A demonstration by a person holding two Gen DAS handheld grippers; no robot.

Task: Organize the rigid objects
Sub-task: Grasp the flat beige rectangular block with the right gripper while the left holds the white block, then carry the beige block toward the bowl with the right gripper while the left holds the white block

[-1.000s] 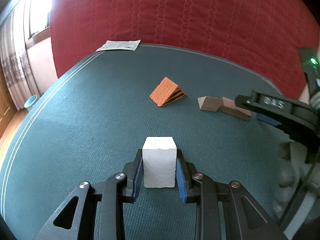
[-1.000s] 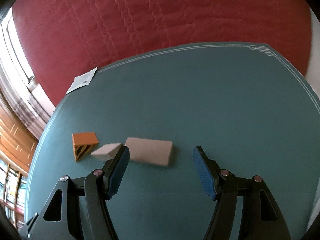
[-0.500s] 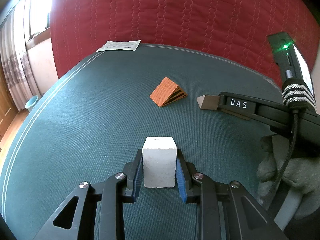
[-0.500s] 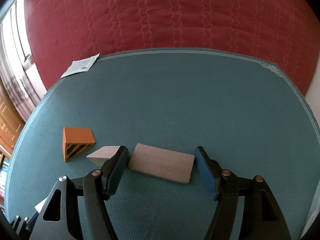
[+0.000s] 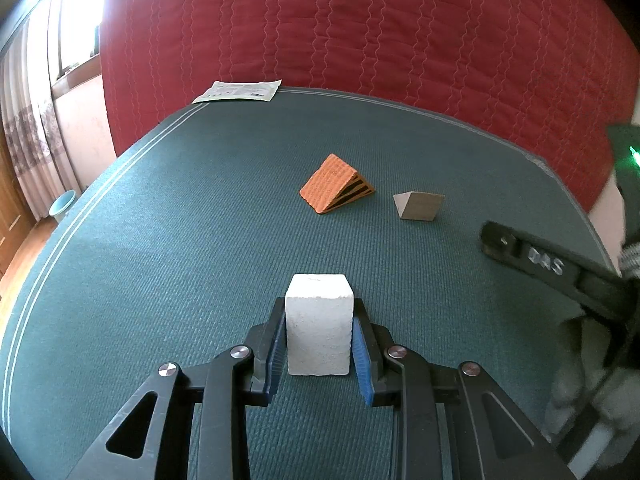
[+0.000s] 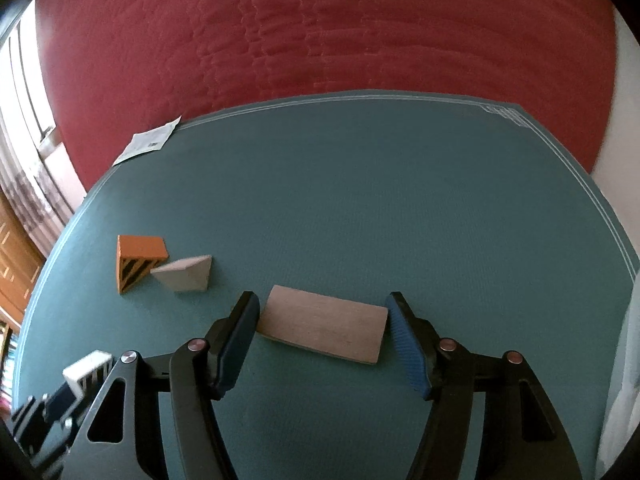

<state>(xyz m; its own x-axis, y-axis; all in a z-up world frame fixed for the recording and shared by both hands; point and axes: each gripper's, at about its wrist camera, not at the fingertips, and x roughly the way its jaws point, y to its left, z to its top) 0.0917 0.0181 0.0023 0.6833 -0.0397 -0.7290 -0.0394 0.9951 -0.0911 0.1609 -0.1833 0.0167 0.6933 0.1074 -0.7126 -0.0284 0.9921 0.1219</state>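
My left gripper [image 5: 320, 352] is shut on a white rectangular block [image 5: 319, 328] that stands upright on the green mat [image 5: 160, 240]. An orange striped wedge [image 5: 334, 184] and a grey wedge [image 5: 418, 206] lie farther out on the mat. In the right wrist view a flat brown block [image 6: 324, 324] spans the gap of my right gripper [image 6: 322, 300]. Its jaws are closing, and both pads touch the block's short ends. The orange wedge [image 6: 138, 258] and grey wedge [image 6: 184, 276] lie to its left, apart from it.
A white paper sheet [image 5: 240, 90] lies at the mat's far left corner. A red quilted cover [image 5: 360, 40] rises behind the mat. One black finger of the right gripper [image 5: 540, 258] and a gloved hand [image 5: 592, 360] sit at the right edge.
The right gripper closed around the flat brown block and drew it away from the grey wedge, toward the near right. The left gripper and white block have not moved.
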